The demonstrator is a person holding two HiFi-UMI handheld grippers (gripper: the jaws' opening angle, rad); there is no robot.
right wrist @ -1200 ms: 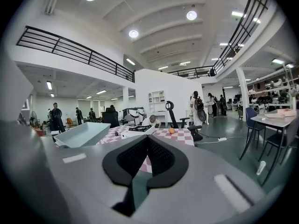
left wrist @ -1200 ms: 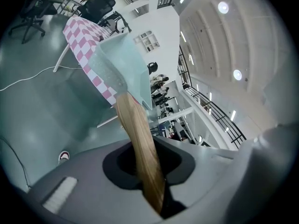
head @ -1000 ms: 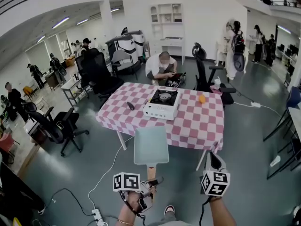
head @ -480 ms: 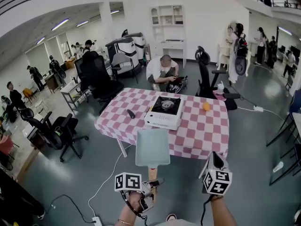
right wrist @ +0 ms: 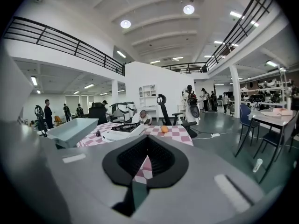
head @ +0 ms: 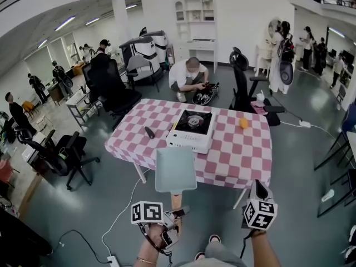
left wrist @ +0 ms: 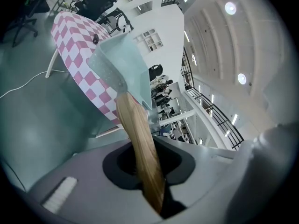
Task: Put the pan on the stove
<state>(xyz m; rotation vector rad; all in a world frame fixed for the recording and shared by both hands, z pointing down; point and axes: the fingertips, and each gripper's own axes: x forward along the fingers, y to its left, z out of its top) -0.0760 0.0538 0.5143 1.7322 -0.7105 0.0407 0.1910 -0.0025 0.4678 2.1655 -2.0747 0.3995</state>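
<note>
A pale green square pan with a wooden handle hangs level in front of the table's near edge. My left gripper is shut on that handle. In the left gripper view the handle runs out between the jaws to the pan. The white portable stove with its black burner top stands in the middle of the pink-checked table, beyond the pan. My right gripper hovers to the right with its jaws together and nothing in them. Its own view shows the pan at left and the stove ahead.
An orange ball lies right of the stove and a small dark object left of it. A person crouches behind the table. Office chairs stand around. A white cable and power strip lie on the floor at left.
The table and stove have drawn a little closer and lower in view. The pan stays in my left gripper and has shifted slightly left. My right gripper keeps its place.
</note>
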